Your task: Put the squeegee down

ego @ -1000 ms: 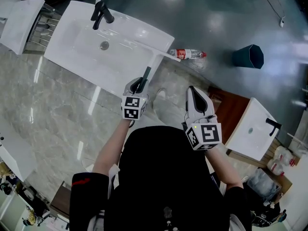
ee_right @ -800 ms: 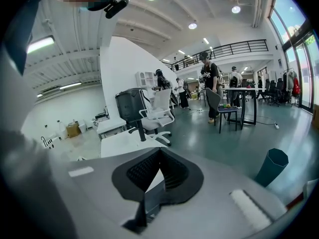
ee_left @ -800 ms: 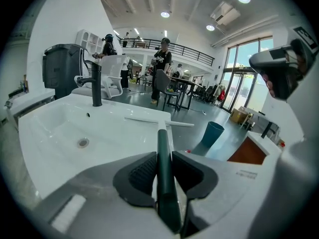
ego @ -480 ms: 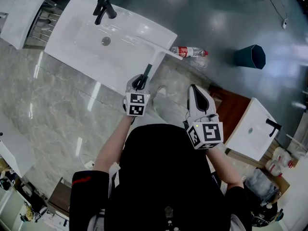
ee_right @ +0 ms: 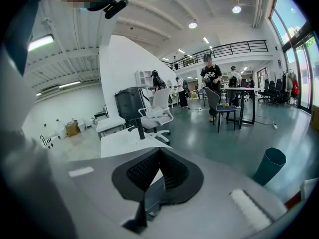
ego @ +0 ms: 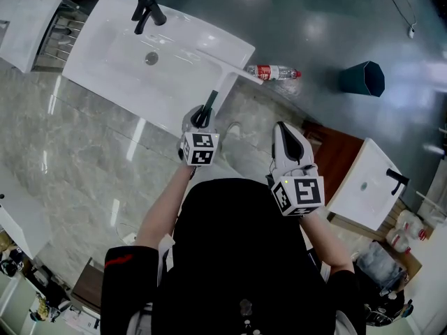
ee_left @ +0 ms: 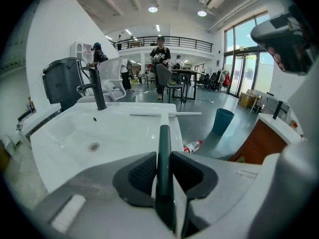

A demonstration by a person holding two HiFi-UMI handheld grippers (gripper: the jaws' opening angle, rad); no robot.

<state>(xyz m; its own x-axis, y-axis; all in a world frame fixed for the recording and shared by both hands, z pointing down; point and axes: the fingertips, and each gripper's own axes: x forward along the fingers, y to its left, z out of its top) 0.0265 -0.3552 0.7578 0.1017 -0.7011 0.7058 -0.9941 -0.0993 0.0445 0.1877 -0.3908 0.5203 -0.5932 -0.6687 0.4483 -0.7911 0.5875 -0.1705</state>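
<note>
My left gripper [ego: 202, 119] pinches the squeegee [ego: 225, 82] by its dark handle, its blade at 1 o'clock over the sink [ego: 91, 75] corner. My right gripper [ego: 285, 132] is pressed together, empty. Nothing is put down yet; lowering and letting go are left.

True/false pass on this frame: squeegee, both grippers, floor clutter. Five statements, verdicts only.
1. The left gripper is shut on the dark green handle of the white-bladed squeegee. True.
2. The squeegee lies released in the white ceramic sink. False: the left gripper holds it, with the blade out over the sink's rim.
3. The right gripper grips a cloth. False: it is shut with nothing between its jaws.
4. A clear plastic bottle with a red label lies on the grey floor. True.
5. The teal bin stands in the sink. False: it stands on the floor, apart from the sink.
</note>
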